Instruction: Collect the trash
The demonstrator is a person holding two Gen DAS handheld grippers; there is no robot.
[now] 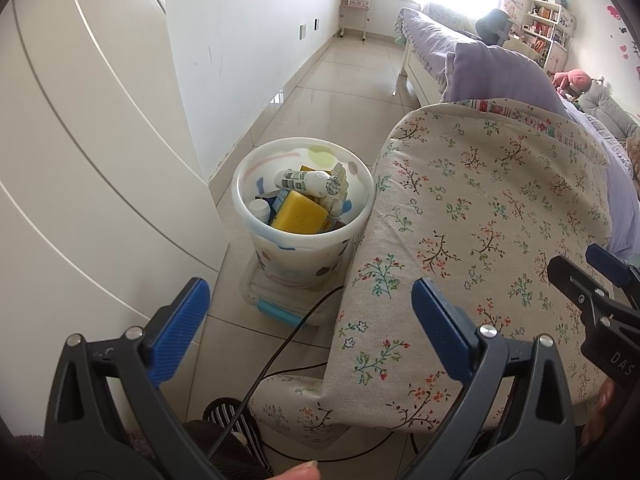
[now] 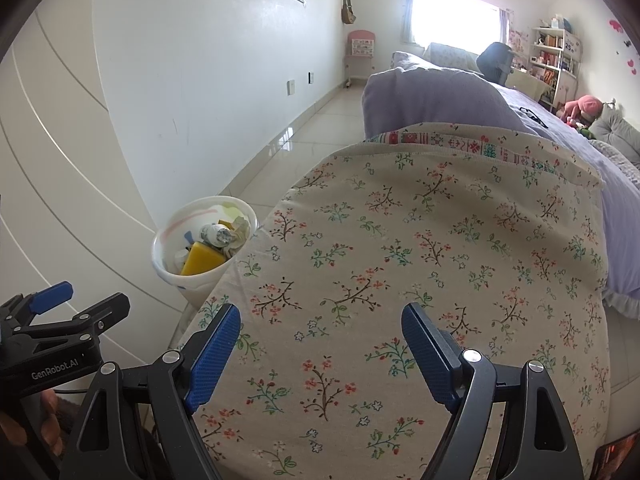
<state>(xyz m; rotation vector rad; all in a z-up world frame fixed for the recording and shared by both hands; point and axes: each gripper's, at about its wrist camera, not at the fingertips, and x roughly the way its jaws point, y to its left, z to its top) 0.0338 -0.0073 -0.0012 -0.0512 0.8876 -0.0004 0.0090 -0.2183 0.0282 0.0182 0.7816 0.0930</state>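
Hand-held grippers, left (image 1: 310, 330) and right (image 2: 320, 356), angle downward, jaws spread.

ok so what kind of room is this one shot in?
Most likely a bedroom, probably a child's: a bed with lilac bedding, a white bookshelf under heart wall stickers, and a pink plush toy. A filled waste bin stands on the tiled floor.

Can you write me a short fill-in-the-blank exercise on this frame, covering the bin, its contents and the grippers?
1. The white bin stands on the ____ beside the floral cloth.
2. The largest item in the bin is a ____ sponge.
3. The left gripper and right gripper both have their jaws ____.

Missing words: floor; yellow; open
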